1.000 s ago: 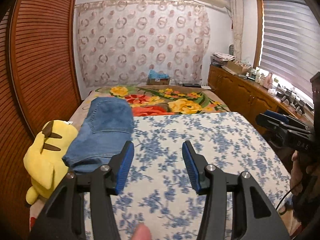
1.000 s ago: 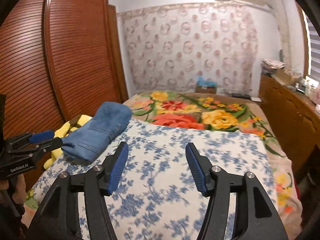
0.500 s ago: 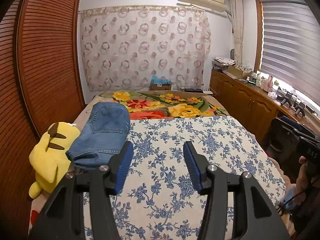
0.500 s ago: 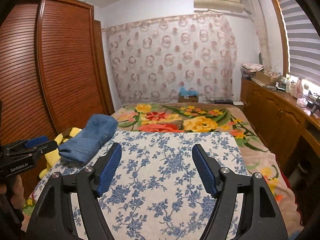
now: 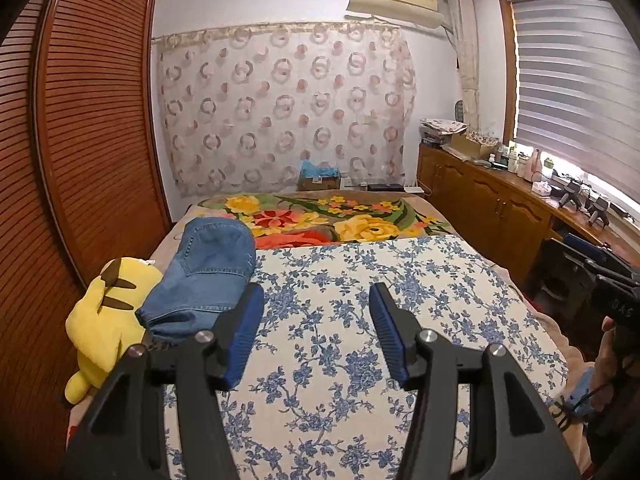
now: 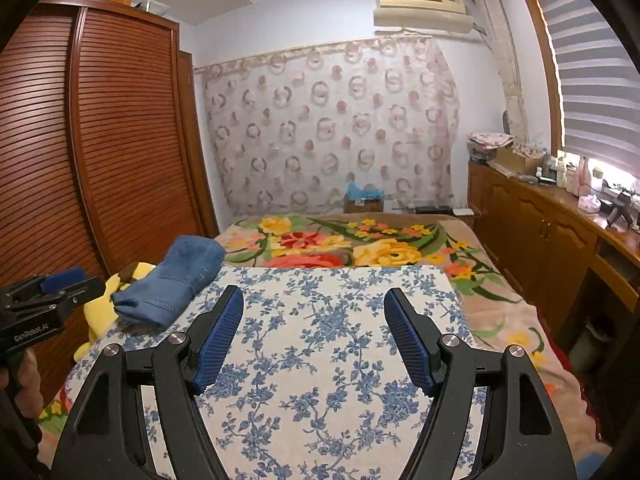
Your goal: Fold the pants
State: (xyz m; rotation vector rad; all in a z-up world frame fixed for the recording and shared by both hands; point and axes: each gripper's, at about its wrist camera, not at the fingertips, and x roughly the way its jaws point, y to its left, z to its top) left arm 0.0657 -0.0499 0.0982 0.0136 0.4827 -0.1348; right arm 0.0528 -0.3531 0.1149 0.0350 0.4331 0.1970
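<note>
The blue denim pants [image 5: 208, 272] lie folded in a compact stack at the left edge of the bed, partly on the blue-flowered white sheet [image 5: 360, 320]; they also show in the right wrist view [image 6: 176, 280]. My left gripper [image 5: 316, 332] is open and empty, held above the sheet to the right of the pants. My right gripper [image 6: 314, 336] is open and empty, above the sheet's middle. The left gripper also shows at the left edge of the right wrist view [image 6: 48, 292], and the right gripper at the right edge of the left wrist view [image 5: 592, 256].
A yellow plush toy [image 5: 104, 316] lies beside the pants against the slatted wooden wardrobe [image 5: 80, 140]. A bright floral blanket [image 5: 332, 220] covers the far half of the bed. A wooden cabinet [image 5: 500, 208] with clutter runs along the right wall under the window.
Both grippers have pulled back and risen away from the bed, so more of the room and ceiling shows. The folded pants have stayed in place.
</note>
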